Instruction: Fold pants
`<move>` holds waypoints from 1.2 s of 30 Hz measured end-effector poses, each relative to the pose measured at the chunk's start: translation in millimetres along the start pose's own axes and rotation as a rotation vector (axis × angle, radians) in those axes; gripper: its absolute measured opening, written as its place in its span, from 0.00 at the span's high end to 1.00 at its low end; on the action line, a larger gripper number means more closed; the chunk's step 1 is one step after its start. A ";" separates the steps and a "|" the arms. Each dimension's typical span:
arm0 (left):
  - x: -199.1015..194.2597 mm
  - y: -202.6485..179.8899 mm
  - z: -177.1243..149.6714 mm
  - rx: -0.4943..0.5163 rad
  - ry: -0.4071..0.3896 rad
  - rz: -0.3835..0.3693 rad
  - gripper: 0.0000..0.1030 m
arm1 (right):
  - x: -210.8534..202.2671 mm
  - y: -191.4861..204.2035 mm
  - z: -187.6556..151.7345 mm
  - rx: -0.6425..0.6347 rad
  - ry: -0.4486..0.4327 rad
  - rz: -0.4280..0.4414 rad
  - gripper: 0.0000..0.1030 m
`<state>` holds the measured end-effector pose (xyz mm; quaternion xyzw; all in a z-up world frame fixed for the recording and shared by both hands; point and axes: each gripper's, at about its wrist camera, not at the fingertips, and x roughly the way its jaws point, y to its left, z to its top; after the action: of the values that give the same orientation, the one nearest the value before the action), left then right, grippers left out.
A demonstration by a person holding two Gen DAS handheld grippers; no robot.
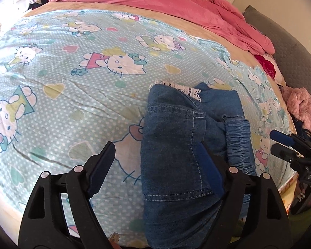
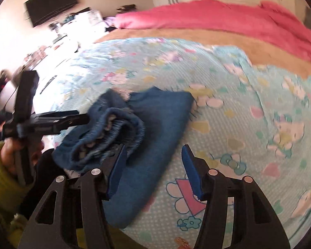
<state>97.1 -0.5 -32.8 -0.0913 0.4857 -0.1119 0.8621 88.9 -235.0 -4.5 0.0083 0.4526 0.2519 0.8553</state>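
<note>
We see the folded denim pants (image 1: 176,141) bunched on the cartoon sheet (image 1: 72,78); both left gripper (image 1: 155,159) and right gripper (image 2: 153,166) spread, seemingly gripping nothing.

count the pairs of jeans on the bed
1. The folded jeans lie on the cartoon-print sheet near its front edge, between the open left gripper and right gripper. Others could lie outside the views.

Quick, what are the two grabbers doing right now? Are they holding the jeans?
Left gripper: open, jeans lying between its fingers, not pinched.
Right gripper: open, holding nothing, over the jeans' edge.
</note>
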 end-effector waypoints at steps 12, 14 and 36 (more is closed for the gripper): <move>14.4 -11.5 -6.3 0.044 0.031 0.006 0.26 | 31.2 -18.4 -6.8 0.192 0.080 0.102 0.36; 15.4 -14.3 -6.9 0.055 0.033 0.010 0.26 | 34.3 -18.8 -6.1 0.213 0.084 0.135 0.36; 18.0 -36.1 -2.2 0.088 0.025 0.019 0.66 | 55.8 2.5 3.7 0.104 0.060 0.159 0.83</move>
<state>100.5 -40.4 -39.0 -0.0472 0.4917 -0.1260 0.8603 116.6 -207.5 -44.6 0.0811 0.4882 0.2953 0.8172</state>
